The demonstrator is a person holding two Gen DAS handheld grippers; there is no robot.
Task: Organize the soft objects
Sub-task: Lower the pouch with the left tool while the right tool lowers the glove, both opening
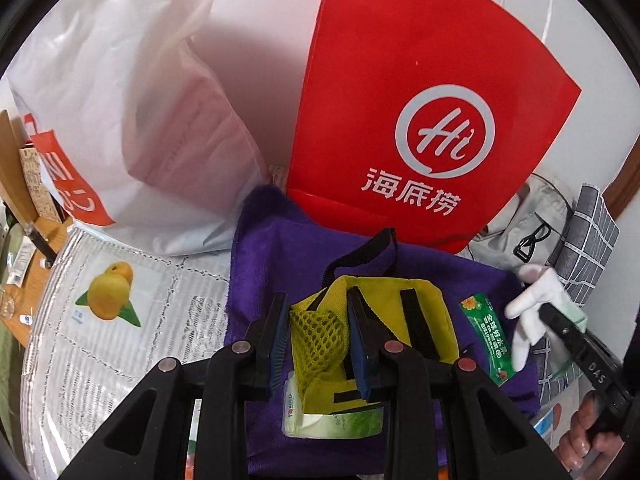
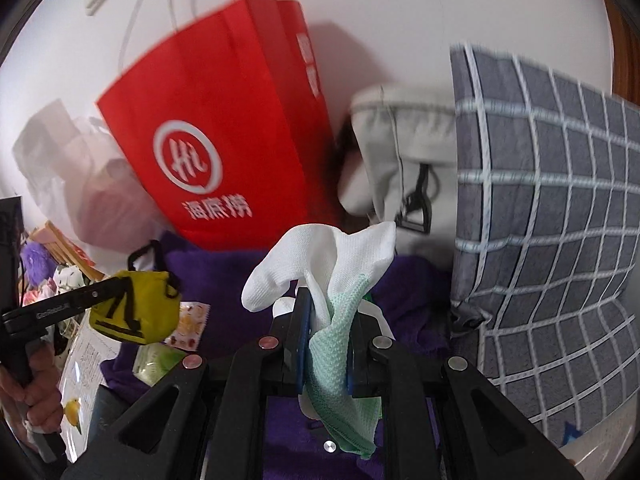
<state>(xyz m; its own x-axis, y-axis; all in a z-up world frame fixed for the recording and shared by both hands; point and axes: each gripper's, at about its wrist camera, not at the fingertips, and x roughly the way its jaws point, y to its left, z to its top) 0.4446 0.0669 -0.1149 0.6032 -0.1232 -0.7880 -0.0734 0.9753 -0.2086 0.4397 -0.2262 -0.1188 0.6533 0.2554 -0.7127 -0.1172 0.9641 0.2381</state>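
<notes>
My left gripper [image 1: 318, 312] is shut on a yellow fabric pouch [image 1: 384, 316] with black straps and a mesh pocket, held above a purple towel [image 1: 272, 264]. The pouch also shows in the right wrist view [image 2: 136, 308], lifted at the left. My right gripper [image 2: 330, 308] is shut on a white glove with a mint-green cuff [image 2: 332, 276], raised above the towel [image 2: 224, 276]. In the left wrist view the glove [image 1: 536, 312] shows at the right.
A red paper bag [image 1: 420, 100] stands behind the towel, next to a white plastic bag [image 1: 120, 100]. A grey checked pillow [image 2: 552, 208] and a light grey bag [image 2: 404, 160] sit at the right. A green sachet [image 1: 486, 336] and a wipes packet [image 1: 332, 424] lie on the towel.
</notes>
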